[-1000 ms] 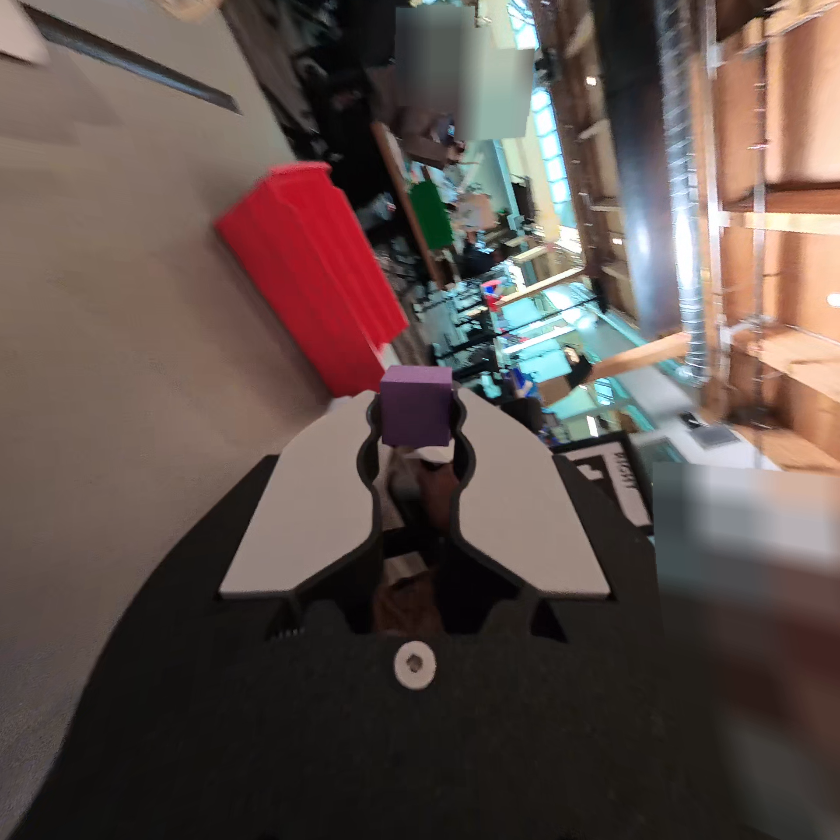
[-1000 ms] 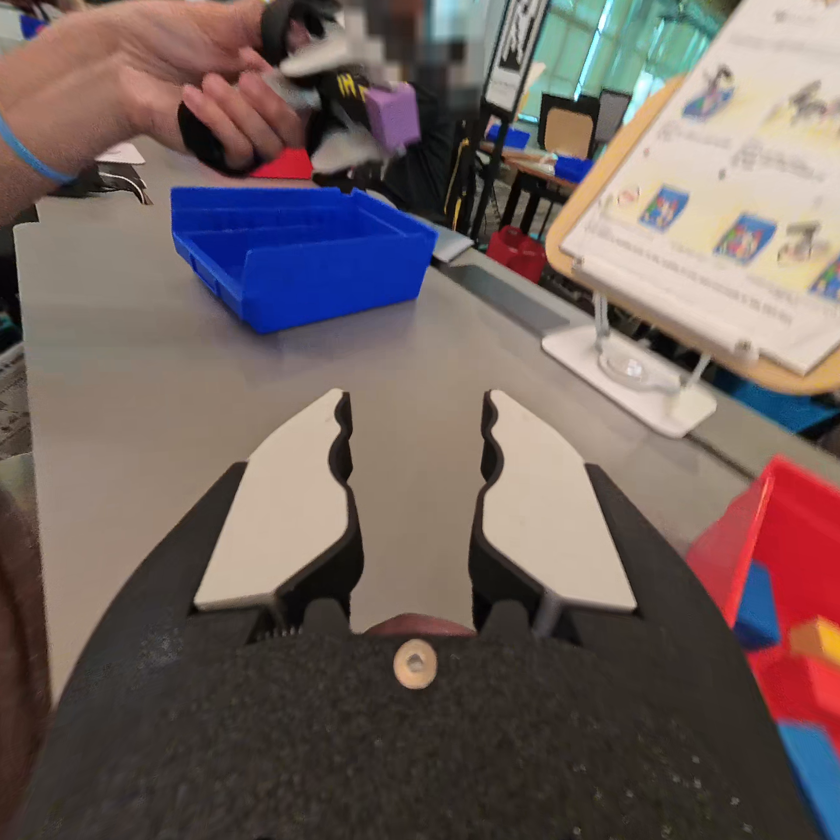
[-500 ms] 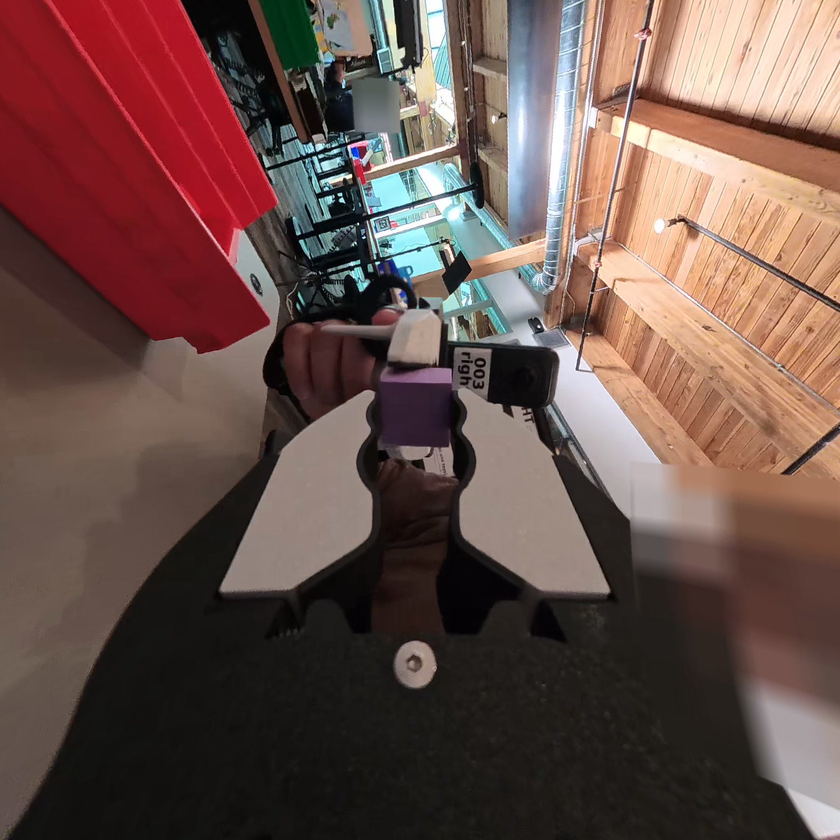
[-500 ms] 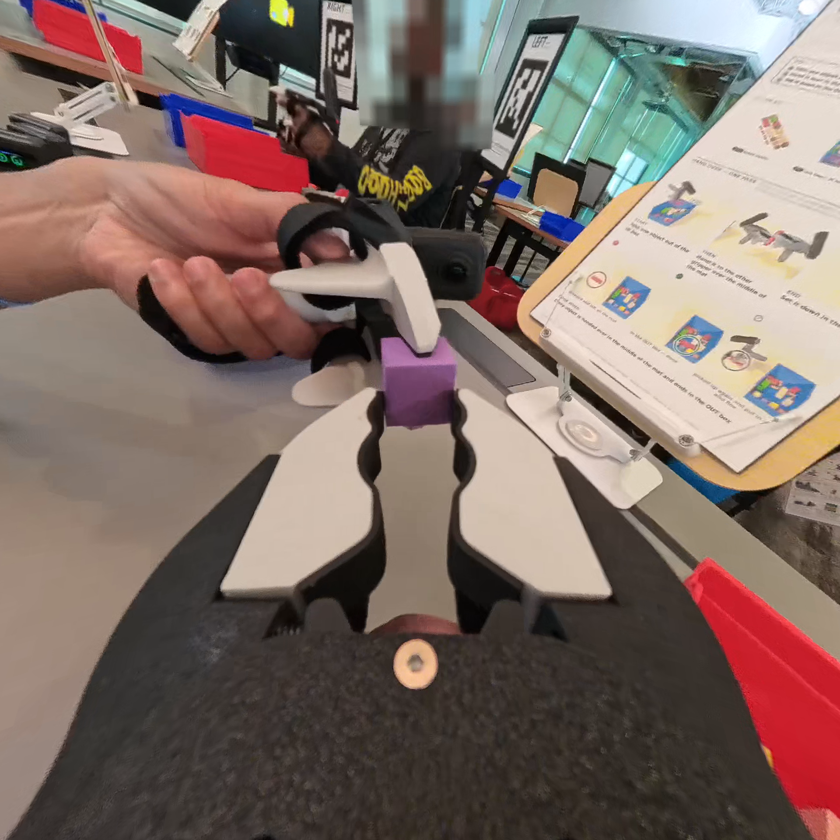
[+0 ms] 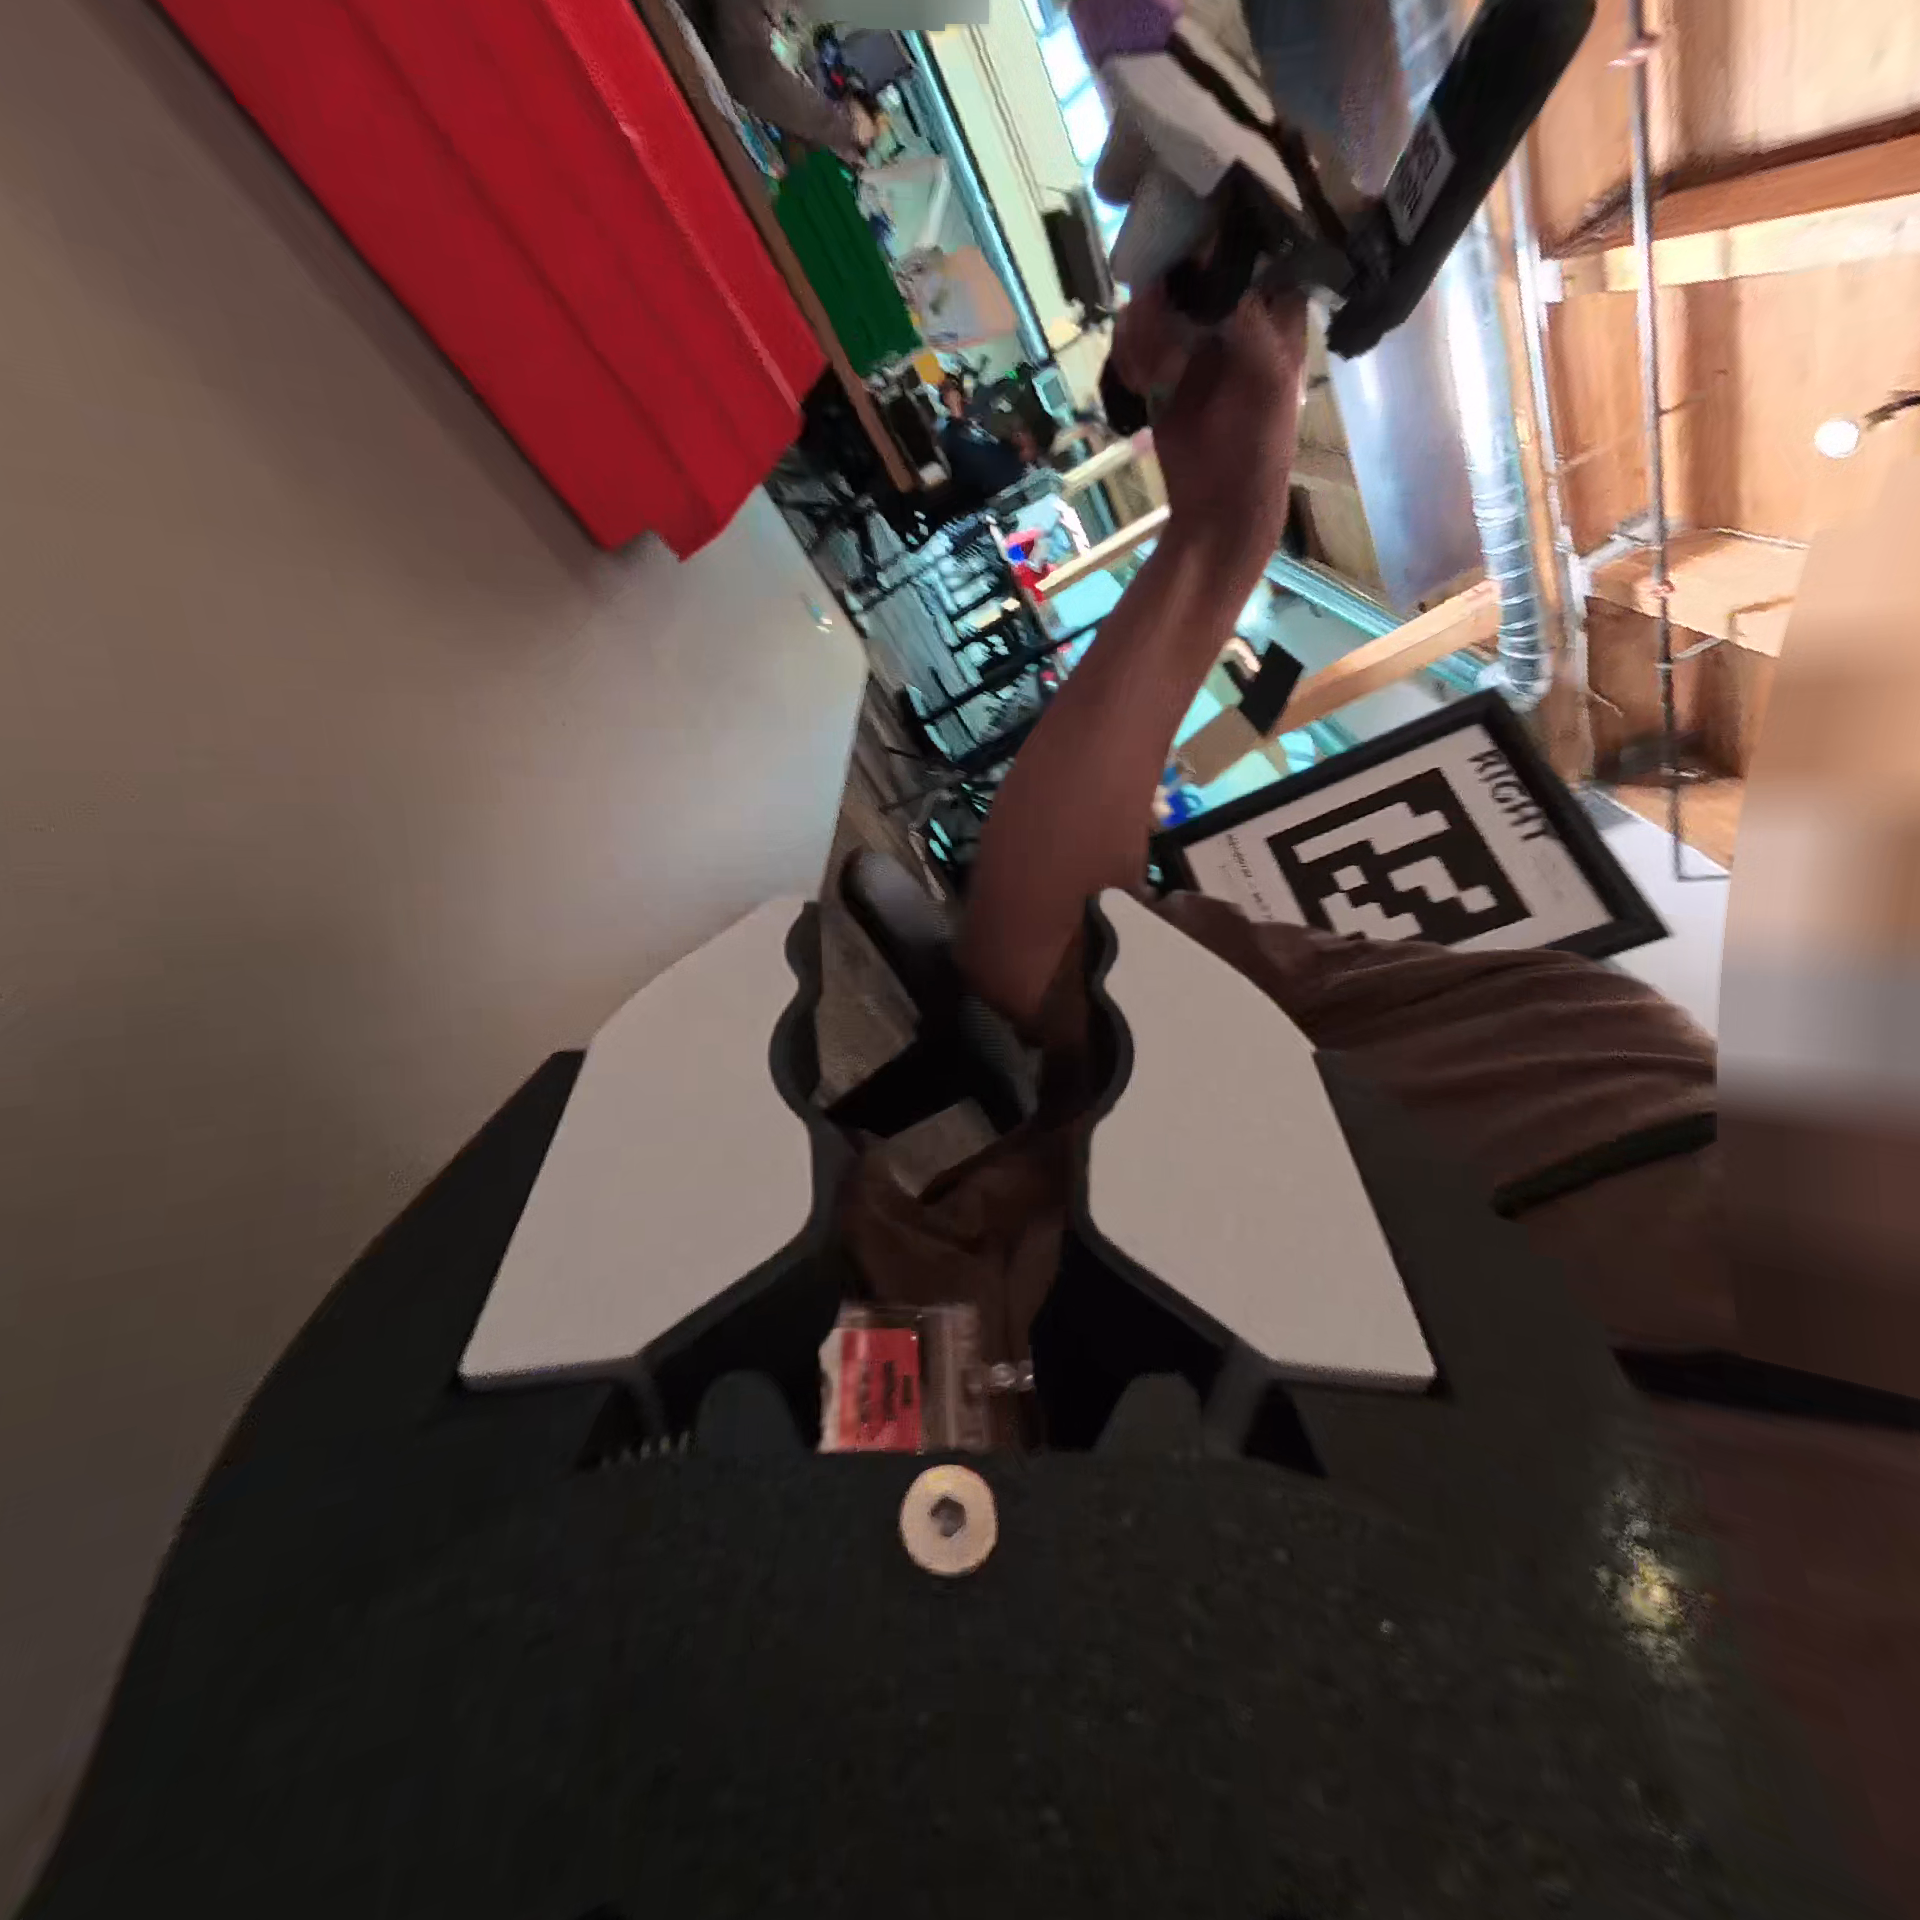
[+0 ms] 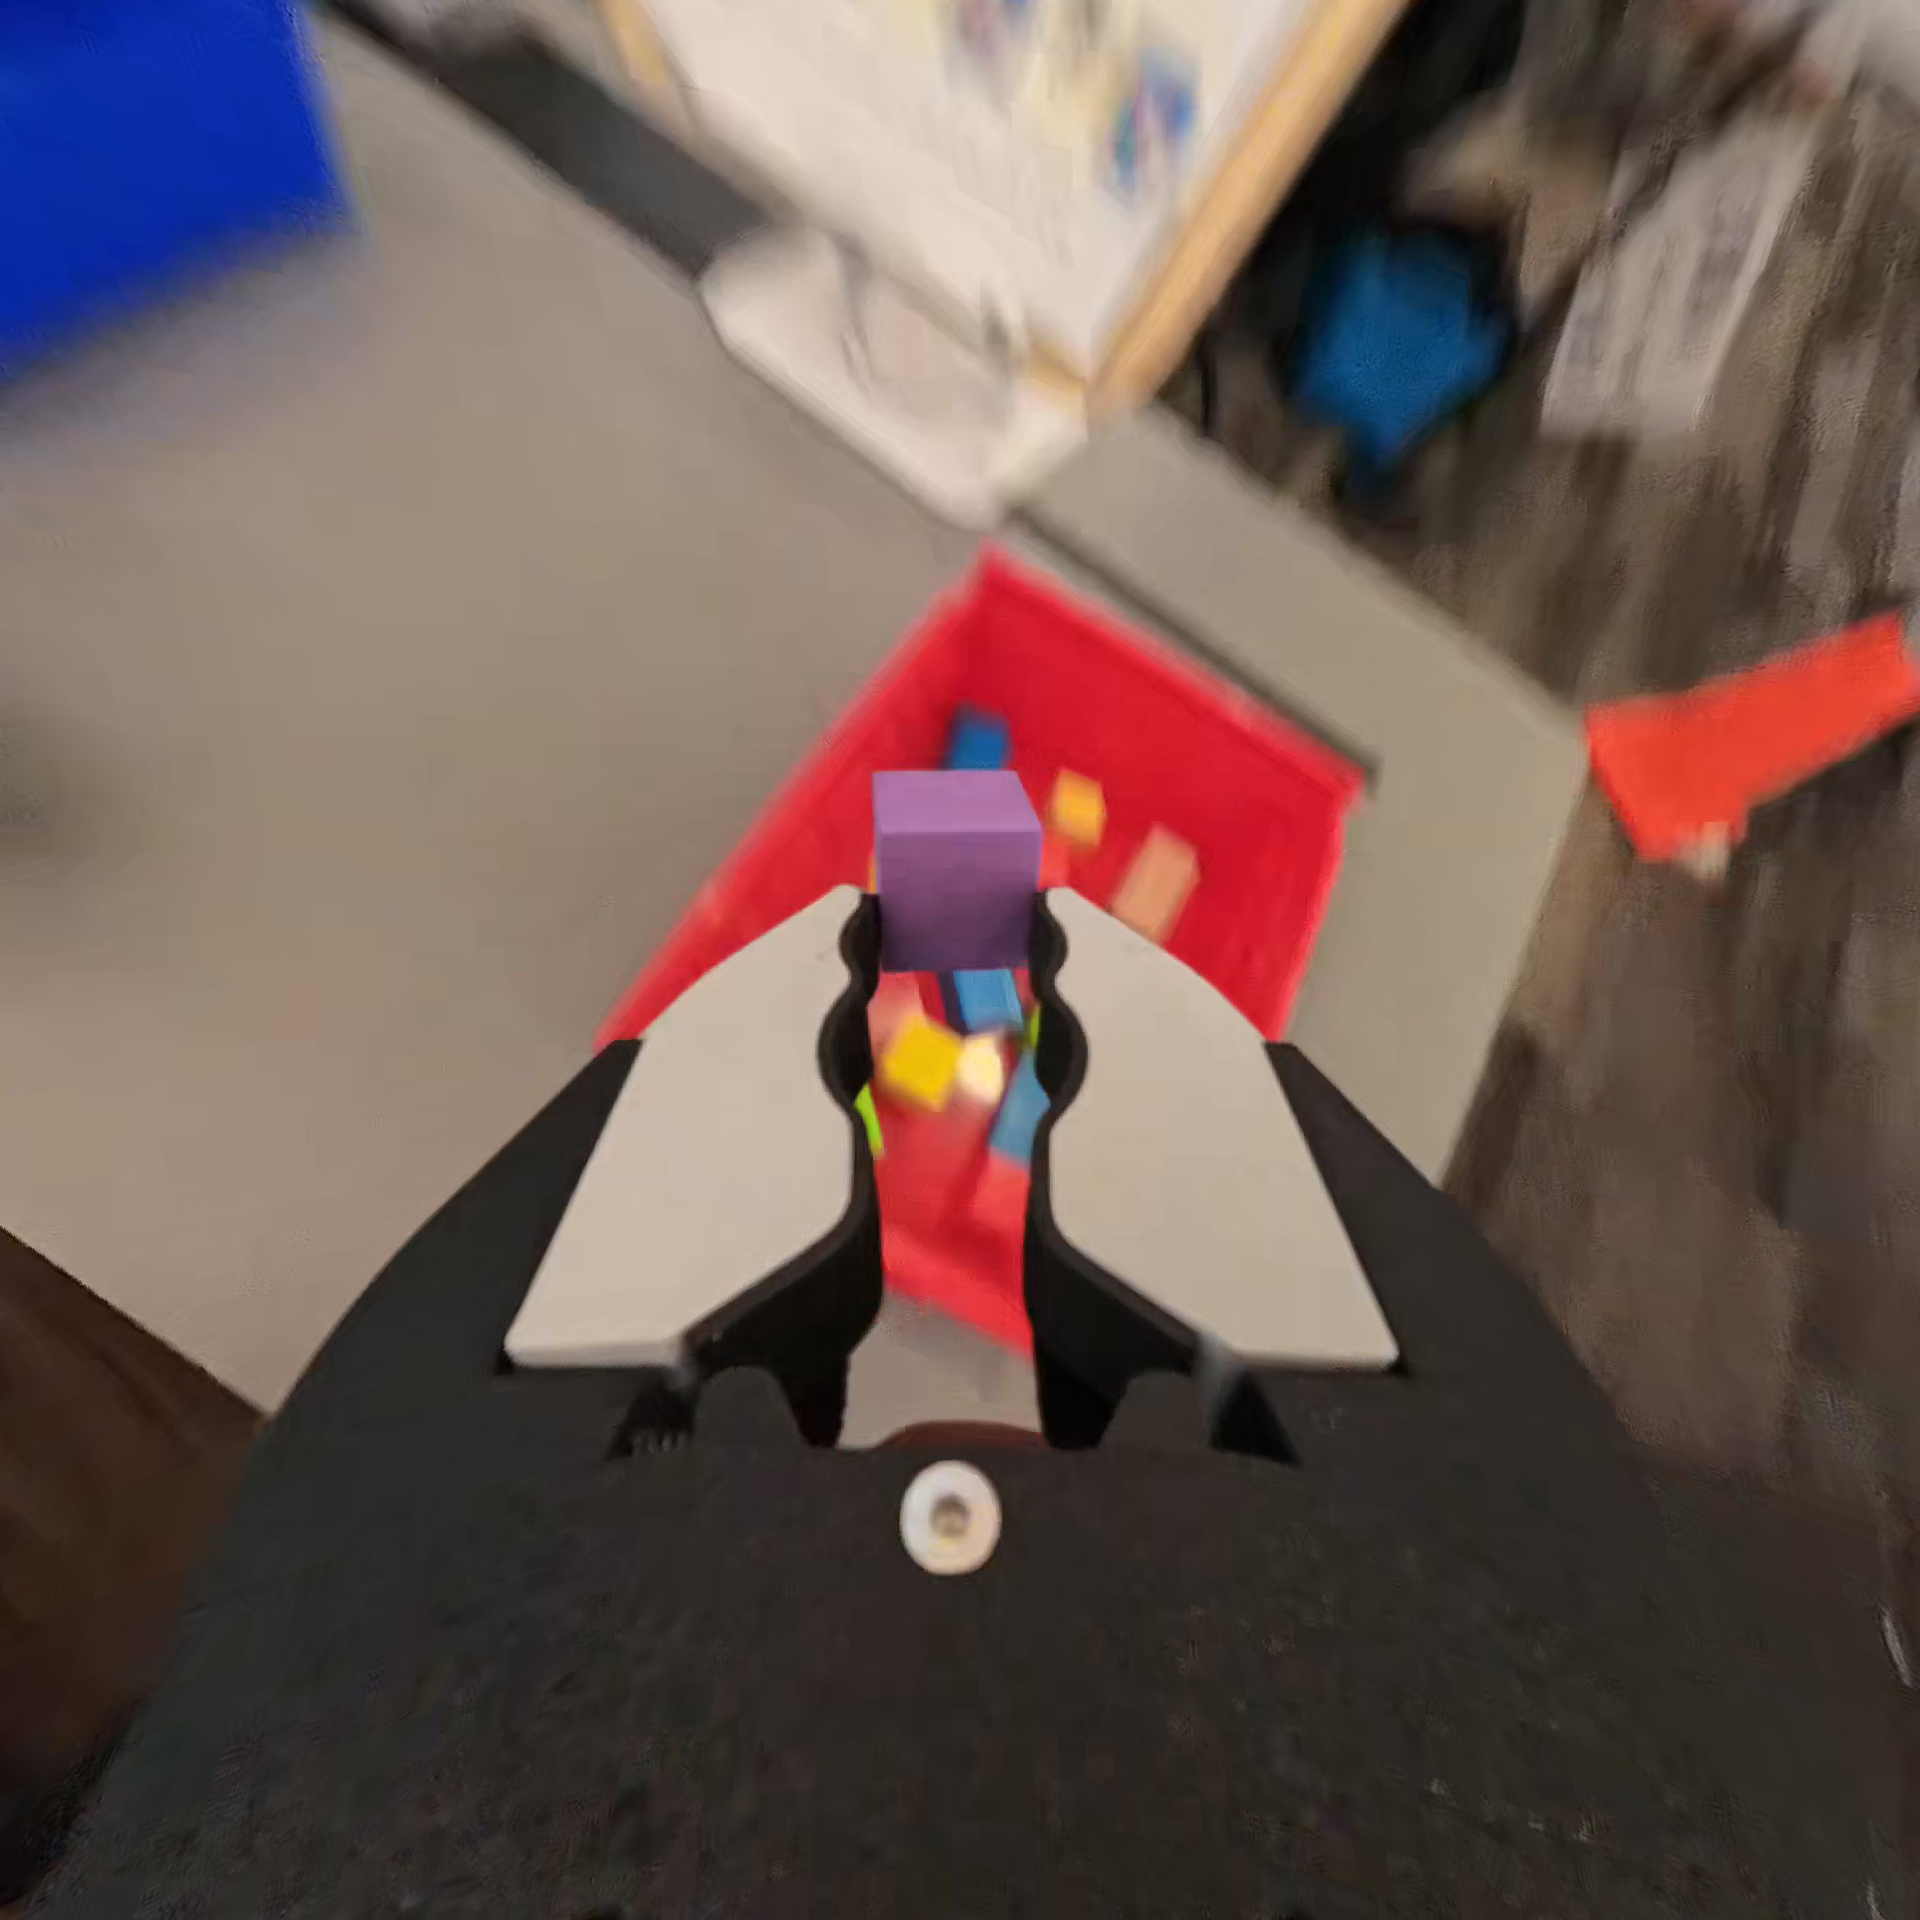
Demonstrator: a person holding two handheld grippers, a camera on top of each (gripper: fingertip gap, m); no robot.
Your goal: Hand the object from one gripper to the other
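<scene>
The right wrist view is smeared by motion, so the coloured blocks (image 6: 997, 1049) lying in the red bin (image 6: 1226, 748) on the grey table (image 6: 364, 727) are hard to tell apart. The right gripper (image 6: 956, 914) has its jaws narrowed onto a purple cube (image 6: 954, 873), pinched at the fingertips above the bin. The left gripper (image 5: 945, 935) stands moderately open with nothing between its fingers; a forearm (image 5: 1122, 675) rises beyond it, its far end cut off at the top edge

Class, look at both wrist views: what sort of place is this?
Probably a workshop or lab for data collection: a grey worktable, a red bin of coloured blocks, a framed marker sign, wood-clad walls and exposed ducting.
</scene>
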